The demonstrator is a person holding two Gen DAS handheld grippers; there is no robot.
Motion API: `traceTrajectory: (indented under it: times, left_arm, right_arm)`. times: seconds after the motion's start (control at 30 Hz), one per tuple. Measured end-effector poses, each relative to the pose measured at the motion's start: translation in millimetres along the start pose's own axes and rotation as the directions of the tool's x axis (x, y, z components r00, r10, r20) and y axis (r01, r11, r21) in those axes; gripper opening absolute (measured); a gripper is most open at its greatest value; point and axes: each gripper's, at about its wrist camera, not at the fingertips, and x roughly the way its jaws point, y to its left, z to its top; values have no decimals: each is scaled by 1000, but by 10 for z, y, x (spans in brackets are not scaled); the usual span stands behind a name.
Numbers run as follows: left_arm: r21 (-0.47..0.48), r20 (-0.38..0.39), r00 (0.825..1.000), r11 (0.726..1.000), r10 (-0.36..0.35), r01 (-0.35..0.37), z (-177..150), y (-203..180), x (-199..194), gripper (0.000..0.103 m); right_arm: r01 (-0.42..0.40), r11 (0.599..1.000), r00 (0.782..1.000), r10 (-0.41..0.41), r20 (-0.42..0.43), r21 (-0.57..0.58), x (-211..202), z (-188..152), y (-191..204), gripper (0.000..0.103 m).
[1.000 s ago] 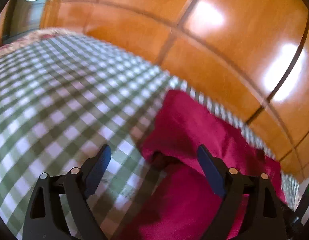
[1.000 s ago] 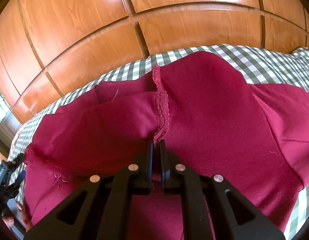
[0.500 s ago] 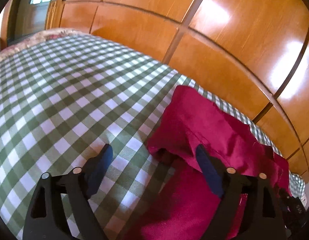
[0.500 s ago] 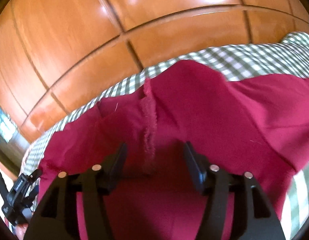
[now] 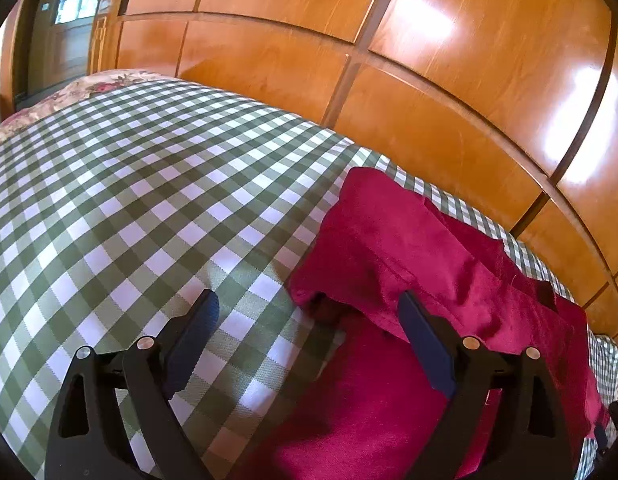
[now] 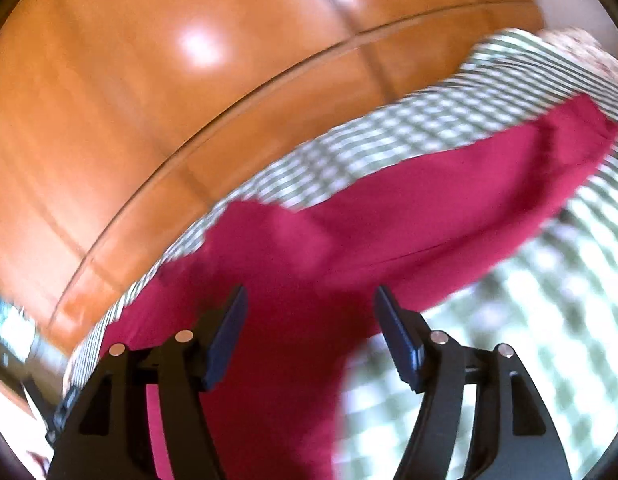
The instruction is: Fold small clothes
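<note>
Since the crimson garment (image 6: 409, 208) lies on the checked bedcover (image 5: 129, 200) with its long axis running from seven to two o'clock, the right gripper (image 6: 309, 332), empty jaws opening, sits nearer; the left gripper (image 5: 309, 340) gapes at its edge.

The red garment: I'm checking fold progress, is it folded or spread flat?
Partly folded. The red garment has a layer turned over onto itself, its rolled edge raised above the checked cloth. How neat, cannot tell.
</note>
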Motion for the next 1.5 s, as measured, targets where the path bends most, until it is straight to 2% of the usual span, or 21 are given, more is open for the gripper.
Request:
traceTrajectory:
  times: [0.1, 0.4, 0.8, 0.9, 1.07, 1.1, 1.17, 1.27, 1.5]
  left_arm:
    - [-6, 0, 1000, 1000, 1, -1, -3, 17, -4, 90]
    - [-6, -1, 1000, 1000, 1, -1, 0, 16, -5, 90]
    - [-8, -12, 1000, 1000, 3, -3, 1, 13, 12, 90]
    - [-7, -17, 1000, 1000, 2, -2, 3, 12, 27, 90]
    - [-3, -26, 1000, 1000, -5, 5, 2, 6, 51, 90]
    - [-2, -28, 1000, 1000, -6, 6, 1, 2, 56, 90]
    - [1, -29, 1000, 1000, -7, 8, -1, -9, 62, 90]
    - [4, -32, 999, 1000, -9, 9, -3, -16, 71, 90]
    - [2, -32, 999, 1000, -10, 10, -5, -18, 71, 90]
  right_arm:
    - [55, 994, 998, -57, 17, 92, -75, 122, -375, 66]
    - [101, 949, 989, -127, 70, 299, -159, 346, -1163, 61]
    - [117, 900, 982, -168, 87, 420, 22, 769, -1597, 60]
    - [114, 887, 983, -167, 80, 448, 84, 848, -1712, 50]
    - [104, 836, 986, -157, 52, 538, 126, 907, -2010, 7]
    - [98, 827, 988, -148, 46, 553, 122, 920, -2054, 6]
    - [110, 835, 988, -154, 35, 539, 107, 967, -2036, 7]
    - [154, 876, 980, -196, 45, 457, 57, 1035, -1839, 8]
    - [175, 945, 975, -206, 88, 277, 56, 1094, -1204, 8]
